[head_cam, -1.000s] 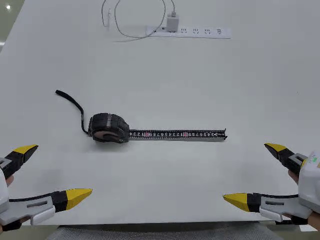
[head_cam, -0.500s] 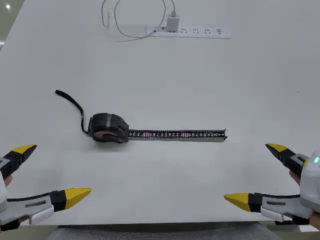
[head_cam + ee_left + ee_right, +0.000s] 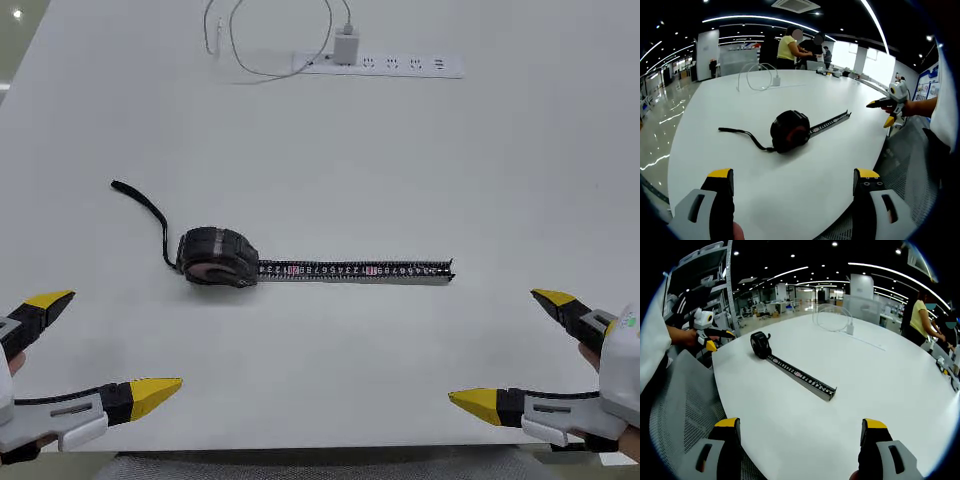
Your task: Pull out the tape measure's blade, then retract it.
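We find tape measure case (image 3: pixel 217 257) on table (image 3: pixel 420 170), just left of centre; blade (image 3: pixel 355 270) runs from it toward 3 o'clock. From case, strap (image 3: pixel 145 210) trails toward 10 o'clock. Far at 12 o'clock, power strip (image 3: pixel 380 64); cable (image 3: pixel 270 40) loops at its 10. At our 7 o'clock, left gripper (image 3: pixel 115 341); at 5, right gripper (image 3: pixel 503 346).

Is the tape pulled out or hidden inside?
Pulled out: the numbered blade lies on the white table, stretching from the black case.
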{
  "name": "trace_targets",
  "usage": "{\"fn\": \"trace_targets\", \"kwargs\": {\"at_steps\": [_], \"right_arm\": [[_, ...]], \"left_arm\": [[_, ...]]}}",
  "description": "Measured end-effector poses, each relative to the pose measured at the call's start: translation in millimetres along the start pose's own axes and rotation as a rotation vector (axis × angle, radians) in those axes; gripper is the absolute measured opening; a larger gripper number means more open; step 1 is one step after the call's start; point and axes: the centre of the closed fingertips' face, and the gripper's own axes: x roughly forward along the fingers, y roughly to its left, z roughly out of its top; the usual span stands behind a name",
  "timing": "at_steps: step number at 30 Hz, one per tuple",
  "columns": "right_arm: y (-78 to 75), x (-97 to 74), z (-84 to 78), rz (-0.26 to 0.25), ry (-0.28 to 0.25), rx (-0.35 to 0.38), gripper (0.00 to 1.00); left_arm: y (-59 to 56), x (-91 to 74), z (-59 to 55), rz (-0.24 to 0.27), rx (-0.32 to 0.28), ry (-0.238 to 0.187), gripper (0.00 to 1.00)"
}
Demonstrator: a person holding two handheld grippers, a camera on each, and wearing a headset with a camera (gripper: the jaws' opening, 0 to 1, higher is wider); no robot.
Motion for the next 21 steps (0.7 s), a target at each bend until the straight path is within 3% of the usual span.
{"fn": "trace_targets", "kwargs": {"at_steps": [21], "right_arm": [[-0.5,0.2,-0.1,0.000,0.001,-0.002,0.99]], "left_arm": [[-3.7,1.5,2.6,-0.008,-0.007,-0.005,0.97]]}}
